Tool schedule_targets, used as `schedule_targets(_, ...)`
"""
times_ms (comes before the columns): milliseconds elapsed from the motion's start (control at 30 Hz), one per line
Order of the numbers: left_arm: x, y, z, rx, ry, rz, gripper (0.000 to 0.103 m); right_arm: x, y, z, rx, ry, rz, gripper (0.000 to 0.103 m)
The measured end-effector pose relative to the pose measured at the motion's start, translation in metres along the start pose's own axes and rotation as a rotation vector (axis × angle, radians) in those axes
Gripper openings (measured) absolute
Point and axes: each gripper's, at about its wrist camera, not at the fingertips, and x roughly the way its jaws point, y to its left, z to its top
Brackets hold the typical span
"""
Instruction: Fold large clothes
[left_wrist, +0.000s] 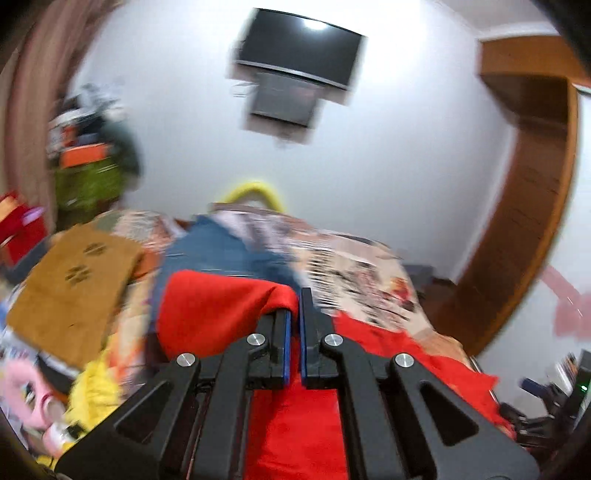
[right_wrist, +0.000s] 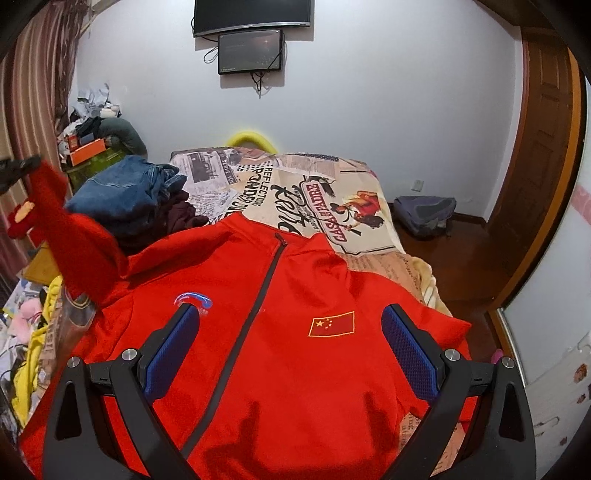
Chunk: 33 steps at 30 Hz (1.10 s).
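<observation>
A red zip jacket (right_wrist: 295, 350) with a flag patch lies front up on the bed. My left gripper (left_wrist: 294, 306) is shut on the jacket's red sleeve (left_wrist: 221, 306) and holds it lifted; in the right wrist view the raised sleeve (right_wrist: 70, 229) hangs from that gripper (right_wrist: 18, 168) at the far left. My right gripper (right_wrist: 291, 325) is open and empty, hovering over the jacket's chest with a finger on either side of the zip.
A bed with a newspaper-print cover (right_wrist: 295, 192) carries a pile of jeans and dark clothes (right_wrist: 125, 192) at the back left. A brown cloth (left_wrist: 70, 284) and yellow clothes (right_wrist: 33, 354) lie left. A grey backpack (right_wrist: 424, 214) lies on the floor at right, by a wooden door (right_wrist: 546, 147).
</observation>
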Motion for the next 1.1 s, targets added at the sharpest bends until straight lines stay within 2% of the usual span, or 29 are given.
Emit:
schedule_targets(133,0.026,-0.067,-0.014,0.123,0.063,-0.078,0.002,-0.003,-0.009,-0.003,0.001,0.001,-0.012,0.098)
schedule_targets(267,0.053,-0.119,-0.042,0.192,0.176,-0.166,0.002,-0.01,-0.021,-0.008,0.011,-0.005,-0.014,0.098)
schedule_targets(400,0.083,-0.162,-0.082,0.275,0.306,-0.223,0.002,-0.012,-0.032,-0.014,0.033,0.004,-0.022,0.098)
schedule_targets(500,0.098,-0.186,-0.119,0.327,0.4,-0.238,0.002,-0.012,-0.04,-0.019,0.043,0.017,-0.031,0.098)
schedule_targets(600,0.105,-0.198,-0.148,0.385,0.476,-0.247,0.002,-0.012,-0.047,-0.023,0.046,0.029,-0.043,0.098)
schedule_targets(767,0.104,-0.195,-0.169,0.418,0.553,-0.256,0.004,-0.009,-0.051,-0.03,0.051,0.053,-0.05,0.098)
schedule_targets(867,0.103,-0.189,-0.172,0.4,0.592,-0.268,0.018,-0.005,-0.047,-0.031,0.042,0.065,-0.049,0.098)
schedule_targets(933,0.097,-0.182,-0.169,0.375,0.597,-0.287,0.034,-0.003,-0.041,-0.03,0.026,0.067,-0.042,0.098)
schedule_targets(1000,0.086,-0.17,-0.16,0.342,0.564,-0.297,0.04,-0.002,-0.035,-0.029,0.005,0.066,-0.038,0.098)
schedule_targets(1100,0.069,-0.153,-0.143,0.324,0.504,-0.269,0.044,0.0,-0.019,-0.024,-0.043,0.06,-0.027,0.098)
